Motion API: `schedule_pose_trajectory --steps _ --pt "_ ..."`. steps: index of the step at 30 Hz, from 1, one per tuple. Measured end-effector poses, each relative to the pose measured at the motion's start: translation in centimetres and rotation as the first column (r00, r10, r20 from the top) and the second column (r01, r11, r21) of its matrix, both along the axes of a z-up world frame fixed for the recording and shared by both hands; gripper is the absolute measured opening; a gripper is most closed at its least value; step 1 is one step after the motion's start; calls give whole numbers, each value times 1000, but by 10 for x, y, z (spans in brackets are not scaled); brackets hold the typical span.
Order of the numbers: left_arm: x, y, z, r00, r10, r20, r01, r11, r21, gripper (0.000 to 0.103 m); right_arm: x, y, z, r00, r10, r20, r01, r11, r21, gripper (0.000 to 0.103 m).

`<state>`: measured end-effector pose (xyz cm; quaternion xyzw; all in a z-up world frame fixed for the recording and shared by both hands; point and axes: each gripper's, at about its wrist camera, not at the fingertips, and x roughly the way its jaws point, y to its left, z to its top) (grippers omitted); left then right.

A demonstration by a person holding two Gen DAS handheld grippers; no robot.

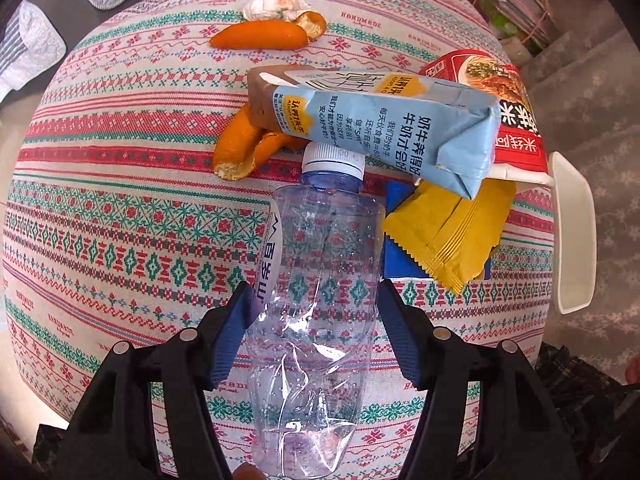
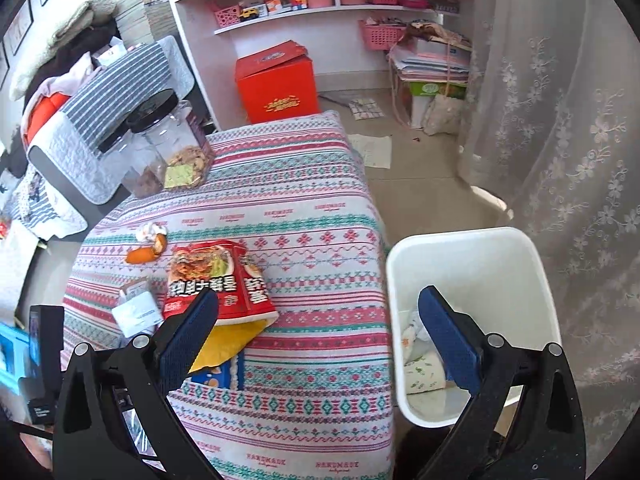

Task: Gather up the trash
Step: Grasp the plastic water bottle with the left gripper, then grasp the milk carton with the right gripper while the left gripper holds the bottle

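Crumpled clear plastic, thin and dented, makes the body of the bottle [image 1: 316,320] that lies along the left wrist view, white ribbed cap pointing away. The left gripper [image 1: 314,334] has its blue ribbed pads [image 1: 228,340] on both sides of the bottle; the left pad touches the label, the right pad seems just beside the wall, so I cannot tell if the grip is firm. Beyond the cap lies a light blue milk carton [image 1: 384,128], creased at its corners, resting on a red noodle pack [image 1: 500,100] and a yellow wrapper [image 1: 448,236] with a serrated edge. Curled orange peels [image 1: 244,148] lie beside the carton, more peel [image 1: 264,34] farther away. All rests on a woven patterned cloth [image 1: 120,240].

From the right wrist view, the right gripper [image 2: 320,340] stands wide open and holds nothing. Its left finger is over the red pack [image 2: 216,276] and the yellow wrapper [image 2: 228,344], its right finger over a white plastic bin [image 2: 480,248] with rounded corners, beside the table, with crumpled paper inside.
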<state>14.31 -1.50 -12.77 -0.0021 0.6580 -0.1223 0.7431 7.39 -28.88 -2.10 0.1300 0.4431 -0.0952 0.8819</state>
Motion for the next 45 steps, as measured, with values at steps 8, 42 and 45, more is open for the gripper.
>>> schedule_pose_trajectory --steps 8,42,45 --pt "-19 56 32 995 84 43 -78 988 -135 63 22 41 -8 973 229 -19 -227 972 61 96" --pt "0 166 87 919 366 148 -302 893 -334 63 157 233 -101 545 575 -610 -664 741 105 56" --pt "0 164 87 916 372 149 -309 892 -330 63 153 231 -99 568 578 -586 -658 746 98 55"
